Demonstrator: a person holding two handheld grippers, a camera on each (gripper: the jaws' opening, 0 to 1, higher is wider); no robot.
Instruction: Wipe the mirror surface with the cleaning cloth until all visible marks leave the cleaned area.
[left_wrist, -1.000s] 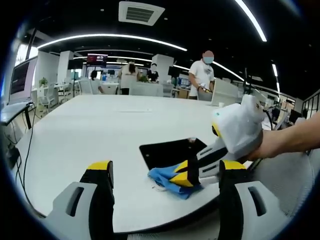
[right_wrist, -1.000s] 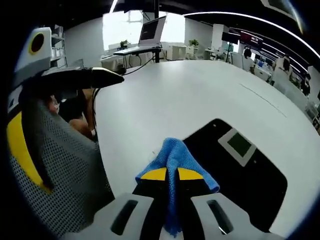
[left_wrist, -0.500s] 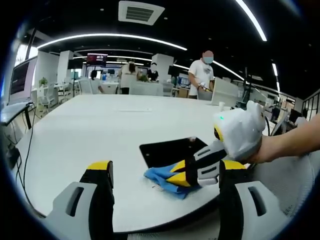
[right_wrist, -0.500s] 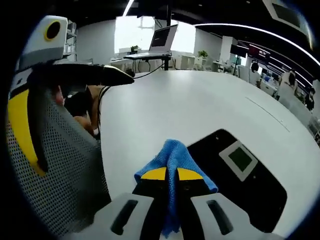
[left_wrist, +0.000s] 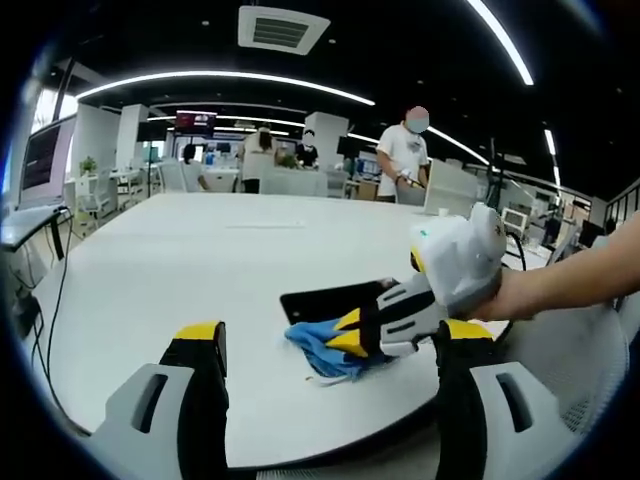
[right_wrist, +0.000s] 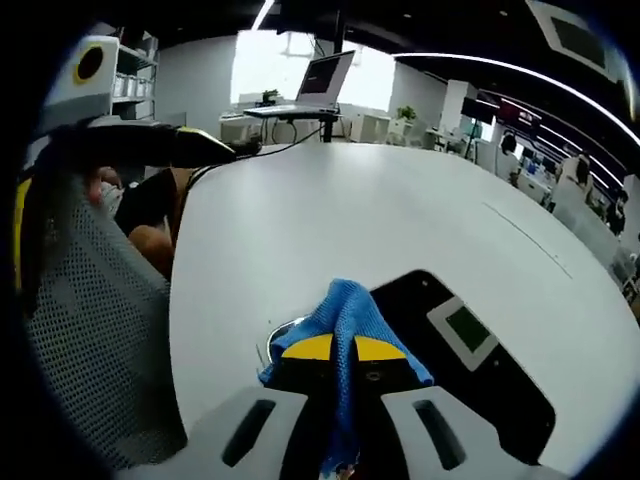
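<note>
My right tongs (right_wrist: 335, 348): clamped on blue cloth (right_wrist: 345, 305), at mirror (right_wrist: 470, 345) edge, white worktop (right_wrist: 330, 215). My left tongs (left_wrist: 325, 345): agape, idle.

Open-plan office. Large white table (left_wrist: 200, 260) with rounded edge in the foreground, bare across most of its top. Dark ceiling with long curved light strips (left_wrist: 220, 75) and a square air vent (left_wrist: 283, 27). Rows of desks and monitors behind the far edge of the table, several people (left_wrist: 403, 150) standing among them. Wall screen (left_wrist: 194, 122) at left rear. Laptop on a raised stand (right_wrist: 318, 85) past the table's far corner, before a bright window. Grey mesh chair back (right_wrist: 90, 330) beside the near edge.
</note>
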